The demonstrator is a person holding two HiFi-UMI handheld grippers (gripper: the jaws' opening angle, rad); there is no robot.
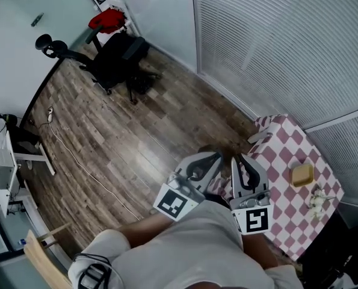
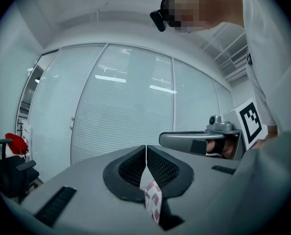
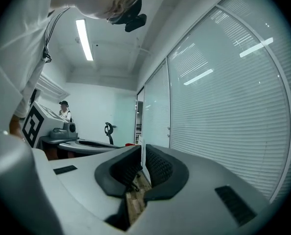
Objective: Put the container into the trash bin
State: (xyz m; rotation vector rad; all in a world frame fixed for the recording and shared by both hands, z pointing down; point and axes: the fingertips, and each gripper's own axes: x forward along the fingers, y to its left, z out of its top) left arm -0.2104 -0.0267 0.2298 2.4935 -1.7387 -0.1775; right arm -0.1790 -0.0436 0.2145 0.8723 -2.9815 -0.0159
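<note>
Left gripper (image 2: pixel 146 148): grey hand-held two-jaw tool, held level in front of the chest; its ribbed black pads are clenched together with nothing between them.
Right gripper (image 3: pixel 141 150): the same kind of tool just beside the left one; its jaws are drawn all but together, leaving a sliver of gap, and it is empty.
Table (image 1: pixel 285 150): small, under a pink-and-white checked cloth, below and ahead of the grippers on the right side.
Container (image 1: pixel 302 174): low tan square tub sitting on the cloth, well apart from both grippers and untouched.
Small white object (image 1: pixel 316 202): on the cloth near the container; I cannot tell what it is.
Step in hand: probably the very start, since nothing is grasped yet.
Next move: lower a gripper toward the tub with its jaws spread, then close them on the rim.
Trash bin: not in any view; it has to be found before the carry.
Pale cable (image 1: pixel 76 158): trails across the brown plank floor (image 1: pixel 142 125), a trip risk if the route crosses it.
Black office chair (image 1: pixel 115 59): far across the floor, with a red item (image 1: pixel 106 20) behind it.
Glass wall with white blinds (image 1: pixel 275 41): runs along behind the table.
</note>
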